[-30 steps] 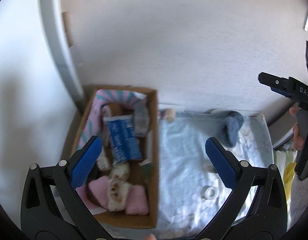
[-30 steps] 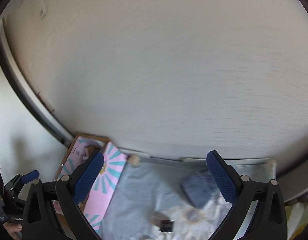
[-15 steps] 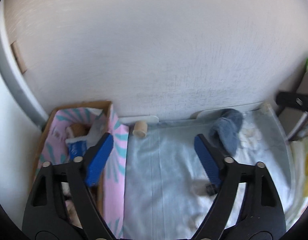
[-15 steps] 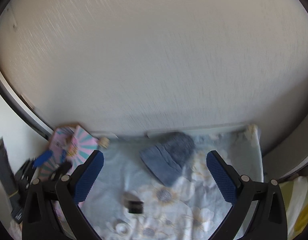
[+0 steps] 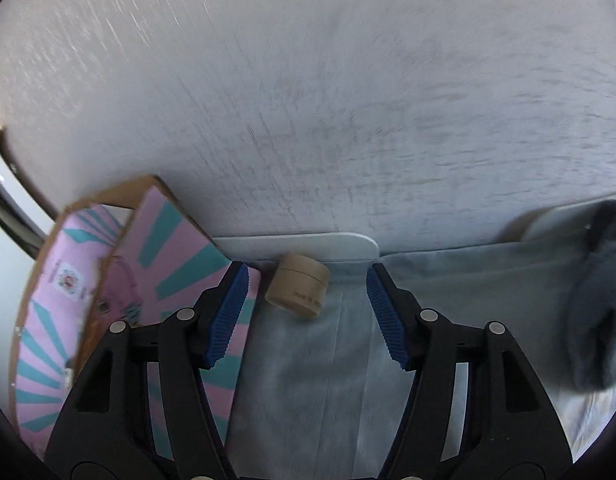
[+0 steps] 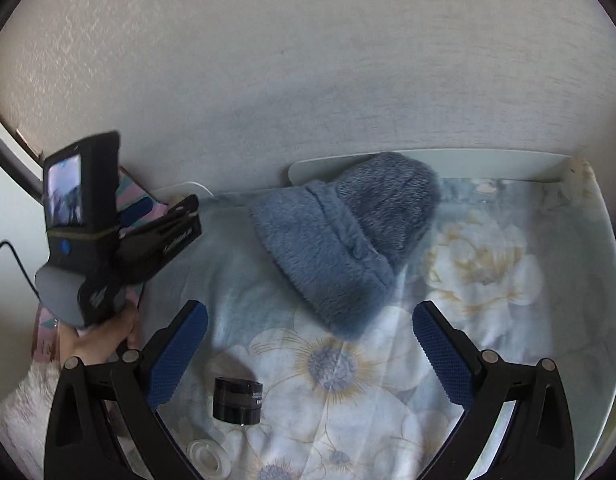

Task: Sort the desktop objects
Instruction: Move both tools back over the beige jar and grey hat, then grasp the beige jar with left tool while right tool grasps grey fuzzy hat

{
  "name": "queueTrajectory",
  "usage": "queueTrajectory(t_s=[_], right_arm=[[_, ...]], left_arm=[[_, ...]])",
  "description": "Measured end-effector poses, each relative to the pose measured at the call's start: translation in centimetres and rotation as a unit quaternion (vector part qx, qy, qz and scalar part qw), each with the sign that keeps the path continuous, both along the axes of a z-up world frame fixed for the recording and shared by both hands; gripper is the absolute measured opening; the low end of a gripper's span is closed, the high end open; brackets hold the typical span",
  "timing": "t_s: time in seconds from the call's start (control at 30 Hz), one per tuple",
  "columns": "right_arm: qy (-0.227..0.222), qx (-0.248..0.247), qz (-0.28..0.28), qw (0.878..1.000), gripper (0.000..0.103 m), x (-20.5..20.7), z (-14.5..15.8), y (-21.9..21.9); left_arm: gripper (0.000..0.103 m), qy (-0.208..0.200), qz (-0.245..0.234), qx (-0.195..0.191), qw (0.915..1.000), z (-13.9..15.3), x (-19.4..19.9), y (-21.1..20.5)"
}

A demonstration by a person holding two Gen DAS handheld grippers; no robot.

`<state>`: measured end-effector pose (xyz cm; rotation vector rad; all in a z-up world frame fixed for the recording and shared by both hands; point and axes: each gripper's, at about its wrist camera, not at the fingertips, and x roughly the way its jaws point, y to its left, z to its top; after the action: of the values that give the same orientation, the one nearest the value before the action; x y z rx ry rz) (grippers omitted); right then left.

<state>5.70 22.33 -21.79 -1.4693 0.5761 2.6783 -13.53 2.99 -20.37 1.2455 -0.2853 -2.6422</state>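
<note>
Sorting barely begun: tan jar [image 5: 297,290] on the counter [image 5: 308,400] beside the patterned box [image 5: 163,248], left gripper [image 5: 303,312] half-narrowed, just closing, not touching; right gripper [image 6: 308,356] wide, empty; blue hat [image 6: 344,236], black jar [image 6: 237,400] unsorted.

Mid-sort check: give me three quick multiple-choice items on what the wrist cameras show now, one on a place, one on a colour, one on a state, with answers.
1. Where does the tan round jar lie?
A. inside the cardboard box
B. on the cloth near the wall, ahead of the left gripper
C. on top of the hat

2. What colour is the fuzzy hat?
A. red
B. yellow
C. blue-grey

3. How does the right gripper stand?
A. open, holding nothing
B. shut on the hat
C. shut on the black jar

Answers: 1 B, it rests on the pale cloth between the blue pads' lines. 2 C, its pile is blue-grey. 3 A, its pads stand wide apart over the cloth.
</note>
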Motion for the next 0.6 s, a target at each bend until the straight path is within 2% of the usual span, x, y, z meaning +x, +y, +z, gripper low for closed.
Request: queueTrajectory(t_s=[0.1,0.27,0.37,0.43,0.5,0.57,0.6], right_arm=[[0.002,0.013,0.002,1.000,0.102,-0.7,-0.2,-0.2],[0.006,0.030,-0.006,1.000,0.100,-2.3,-1.1,0.0],[0.001,0.041,-0.007,0.999,0.094,-3.4,-2.0,0.0],[0.000,0.041,-0.010,0.999,0.081,-3.9,-2.5,0.1],[-0.010,0.041,-0.013,0.999,0.051,-4.3,-3.0,0.3],[-0.012,0.043,-0.019,0.999,0.041,-4.3,-3.1,0.6],[-0.010,0.043,-0.021,0.999,0.028,-4.3,-3.1,0.8]], left_arm=[[0.059,-0.009,0.009,0.014,0.9998,-0.8,-0.9,-0.8],[0.058,-0.018,0.001,0.015,0.9997,-1.6,-1.5,-0.7],[0.050,-0.021,-0.005,0.025,0.9994,-2.0,-1.4,-0.9],[0.041,-0.024,-0.008,0.027,0.9993,-2.1,-1.4,-0.8],[0.032,-0.027,-0.010,0.028,0.9992,-2.1,-1.4,-0.8],[0.032,-0.028,-0.013,0.032,0.9990,-2.2,-1.2,-1.0],[0.031,-0.028,-0.014,0.031,0.9990,-2.2,-1.2,-1.0]])
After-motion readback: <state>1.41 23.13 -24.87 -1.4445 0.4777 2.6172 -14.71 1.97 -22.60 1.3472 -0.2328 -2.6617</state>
